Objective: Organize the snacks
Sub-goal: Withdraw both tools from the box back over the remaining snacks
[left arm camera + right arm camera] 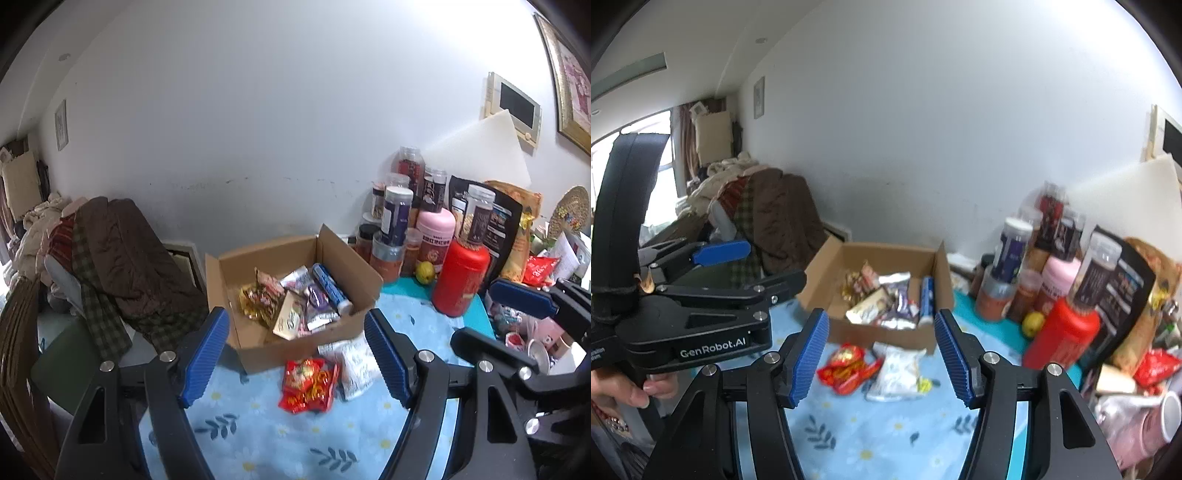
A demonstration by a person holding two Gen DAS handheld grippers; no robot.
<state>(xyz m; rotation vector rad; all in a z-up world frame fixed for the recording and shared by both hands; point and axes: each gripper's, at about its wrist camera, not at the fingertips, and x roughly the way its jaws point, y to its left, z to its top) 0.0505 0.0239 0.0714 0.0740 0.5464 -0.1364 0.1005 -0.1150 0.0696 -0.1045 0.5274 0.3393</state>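
Snacks: most of them already sit in the open cardboard box at the centre of the left wrist view, flaps up so packets can drop straight in, with a blue tube lying along its right wall. Two stragglers lie on the flowered blue tablecloth just below the box: a red packet and a white packet touching its right edge, probably next in line. The left gripper frames them with its blue pads spread wide and nothing between them, so it's empty and ready. At the right edge the right gripper pokes in, crossing in front of the clutter. Jars and a red bottle crowd the upper right against the wall, out of the working lane. Over to the right wrist view, a bit blurred: the box sits at centre, red packet and white packet just below it. The right gripper has its jaws apart, clear of both packets, nothing held. At the left edge a hand grips the handle of the left gripper, and I'd say both tools are lining up on those loose packets.
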